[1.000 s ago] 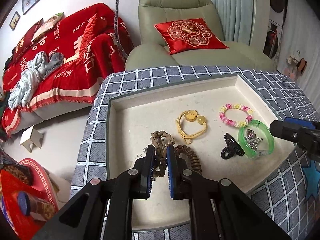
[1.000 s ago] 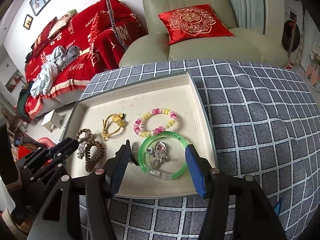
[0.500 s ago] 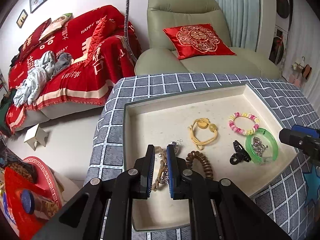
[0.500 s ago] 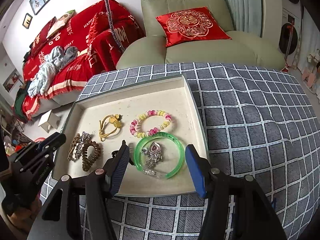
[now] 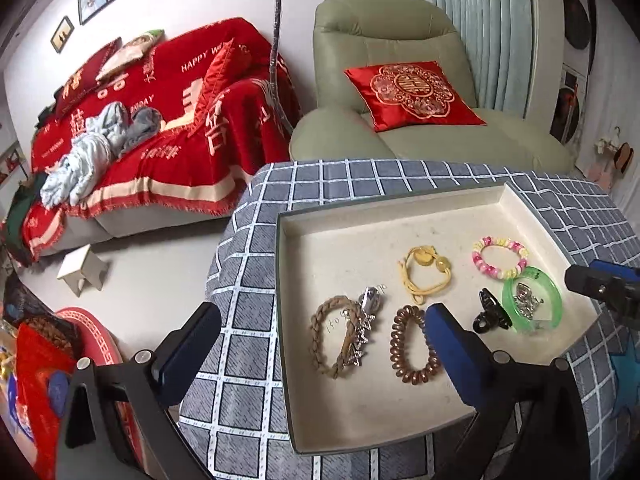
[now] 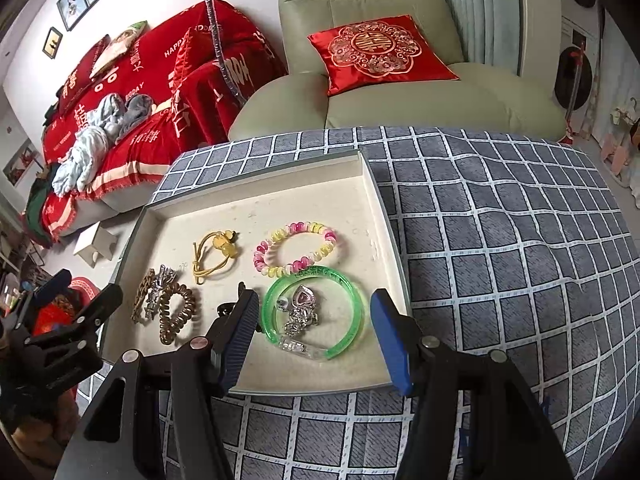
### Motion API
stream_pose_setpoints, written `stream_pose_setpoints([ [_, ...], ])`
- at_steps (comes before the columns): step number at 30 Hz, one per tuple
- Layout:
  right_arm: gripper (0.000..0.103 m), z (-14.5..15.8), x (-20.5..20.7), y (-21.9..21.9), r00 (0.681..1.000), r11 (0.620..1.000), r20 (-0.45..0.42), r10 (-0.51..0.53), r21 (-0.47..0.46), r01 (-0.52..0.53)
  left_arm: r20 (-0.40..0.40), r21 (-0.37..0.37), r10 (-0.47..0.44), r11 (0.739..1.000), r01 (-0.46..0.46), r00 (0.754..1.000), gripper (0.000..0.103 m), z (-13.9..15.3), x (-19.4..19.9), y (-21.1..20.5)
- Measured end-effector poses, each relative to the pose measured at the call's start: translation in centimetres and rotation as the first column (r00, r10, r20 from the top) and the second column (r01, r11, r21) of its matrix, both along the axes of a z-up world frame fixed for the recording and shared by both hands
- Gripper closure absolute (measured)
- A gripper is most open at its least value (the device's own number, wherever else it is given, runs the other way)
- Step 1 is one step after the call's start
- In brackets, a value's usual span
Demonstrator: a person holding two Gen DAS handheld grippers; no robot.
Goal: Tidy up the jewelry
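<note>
A shallow cream tray (image 5: 360, 432) (image 6: 380, 216) lies on a checked blue cloth. In it lie a braided brown bracelet with a silver piece (image 5: 344, 332) (image 6: 150, 292), a brown coil tie (image 5: 414, 346) (image 6: 176, 310), a yellow cord tie (image 5: 424, 272) (image 6: 216, 254), a pink and yellow bead bracelet (image 5: 500, 256) (image 6: 296, 248), a black claw clip (image 5: 490, 316) and a green bangle with silver charms (image 5: 532, 304) (image 6: 316, 312). My left gripper (image 5: 320, 344) is open and empty above the tray's left part. My right gripper (image 6: 316, 344) is open and empty over the bangle.
A green armchair with a red cushion (image 5: 412, 92) stands behind the table. A sofa under a red throw (image 5: 160, 120) is at the left, with a small white stool (image 5: 80, 272) on the floor. Red items (image 5: 40, 380) lie low at the left.
My left gripper was shut on the braided bracelet with the silver piece, drew back, and has opened wide, leaving it in the tray. The right gripper has stayed open.
</note>
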State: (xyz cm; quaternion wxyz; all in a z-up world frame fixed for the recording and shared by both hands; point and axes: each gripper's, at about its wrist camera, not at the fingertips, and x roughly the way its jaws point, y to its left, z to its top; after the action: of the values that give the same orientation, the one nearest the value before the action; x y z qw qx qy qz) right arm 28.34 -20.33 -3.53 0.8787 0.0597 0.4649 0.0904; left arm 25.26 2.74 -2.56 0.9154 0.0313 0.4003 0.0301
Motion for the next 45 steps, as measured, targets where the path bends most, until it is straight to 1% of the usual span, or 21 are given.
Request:
stream_pose_setpoints([
  [3,0.04,0.1,-0.1,0.1,1.0,1.0,0.01,-0.002,-0.016,0.003,-0.002,0.0,0.008,1.0,-0.008,1.0,0.0,0.0,0.2,0.4],
  [4,0.038,0.1,-0.1,0.2,1.0,1.0,0.015,-0.002,-0.026,0.002,-0.005,0.002,0.009,1.0,-0.008,1.0,0.0,-0.1,0.2,0.4],
  [6,0.016,0.4,-0.5,0.5,0.999,0.999,0.053,0.0,-0.05,0.003,-0.008,0.005,0.007,1.0,-0.007,1.0,0.0,-0.1,-0.1,0.4],
  [8,0.015,0.9,-1.1,0.5,0.996,0.999,0.094,0.005,-0.041,-0.001,-0.005,0.008,0.007,1.0,-0.007,1.0,0.0,-0.1,-0.3,0.4],
  [9,0.006,1.1,-1.3,0.5,0.994,1.0,0.112,0.008,-0.025,-0.005,-0.003,0.009,0.007,1.0,-0.007,1.0,0.0,0.0,-0.7,0.3],
  [10,0.0,1.3,-1.5,0.5,0.992,1.0,0.127,0.006,-0.009,-0.005,-0.002,0.008,0.006,1.0,-0.006,1.0,0.0,0.0,-0.9,0.3],
  [12,0.0,1.9,-2.1,0.5,0.985,1.0,0.174,0.003,0.002,-0.004,0.0,0.007,0.006,1.0,-0.006,1.0,0.0,0.1,-1.2,0.2],
  [14,0.0,2.4,-2.6,0.8,0.977,1.0,0.212,0.005,-0.022,0.0,0.005,0.007,0.005,1.0,-0.005,1.0,0.0,0.2,-1.4,0.2],
  [15,0.0,2.5,-2.7,0.9,0.976,0.999,0.217,0.009,-0.033,-0.002,0.008,0.007,0.006,1.0,-0.006,1.0,0.0,0.4,-1.6,0.0],
  [18,0.0,2.9,-3.4,1.1,0.978,0.999,0.208,0.016,-0.05,-0.006,0.019,-0.002,0.014,1.0,-0.014,1.0,0.0,0.8,-2.2,0.0],
  [23,0.0,3.3,-4.7,0.7,0.979,0.999,0.205,0.006,-0.04,0.003,0.044,-0.011,0.025,1.0,-0.024,0.999,0.0,1.8,-4.0,-0.4],
  [29,0.0,3.5,-7.1,0.5,0.973,0.998,0.232,0.008,-0.067,0.008,0.083,-0.019,0.038,0.999,-0.036,0.996,0.0,2.5,-6.5,-1.2],
  [37,0.0,2.9,-9.5,0.4,0.971,0.993,0.239,0.008,-0.117,0.021,0.082,-0.024,0.07,0.997,-0.068,0.994,0.0,1.5,-9.8,-2.2],
  [41,0.0,2.4,-10.3,0.5,0.971,0.99,0.239,0.011,-0.138,0.023,0.076,-0.032,0.085,0.996,-0.083,0.994,0.0,1.0,-10.7,-2.2],
  [45,0.0,1.9,-10.9,0.7,0.971,0.987,0.238,0.019,-0.162,0.02,0.084,-0.024,0.094,0.995,-0.093,0.992,0.0,0.9,-11.2,-2.4],
])
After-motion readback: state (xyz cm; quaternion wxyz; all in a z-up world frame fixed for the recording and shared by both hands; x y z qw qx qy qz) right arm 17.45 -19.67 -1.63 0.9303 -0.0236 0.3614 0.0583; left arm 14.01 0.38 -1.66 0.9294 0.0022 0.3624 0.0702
